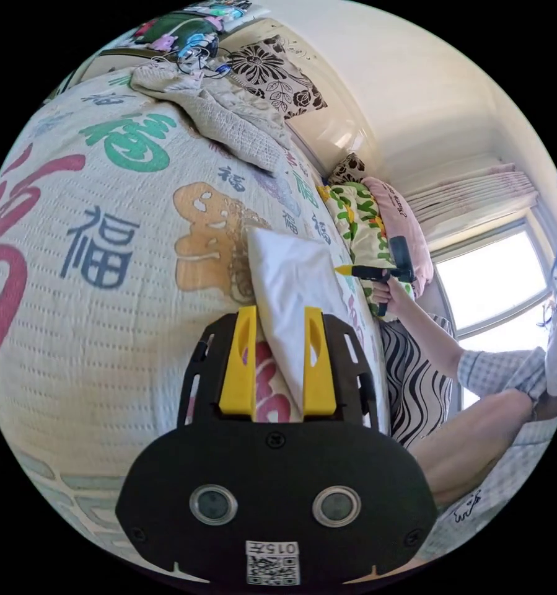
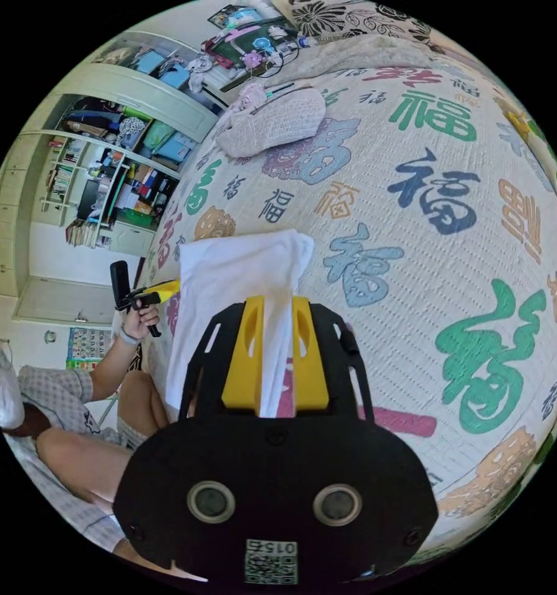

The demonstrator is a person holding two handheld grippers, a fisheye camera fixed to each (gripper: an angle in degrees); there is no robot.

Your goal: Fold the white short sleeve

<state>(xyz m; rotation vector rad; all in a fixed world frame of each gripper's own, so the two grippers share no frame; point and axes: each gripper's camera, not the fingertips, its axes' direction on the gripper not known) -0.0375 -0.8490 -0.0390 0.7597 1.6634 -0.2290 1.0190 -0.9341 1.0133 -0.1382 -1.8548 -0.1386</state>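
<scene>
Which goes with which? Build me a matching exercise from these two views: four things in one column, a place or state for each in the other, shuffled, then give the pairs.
Things
1. white short sleeve
2. grey knitted blanket
3. black-and-white floral pillow
4. right gripper

Places or states
A. bunched in a heap on the bedspread
B. propped at the wall behind the bed
C. jaws have white cloth between them
D. folded into a compact stack near the bed's edge

Pairs: 1-D, 2-A, 3-B, 4-C
</scene>
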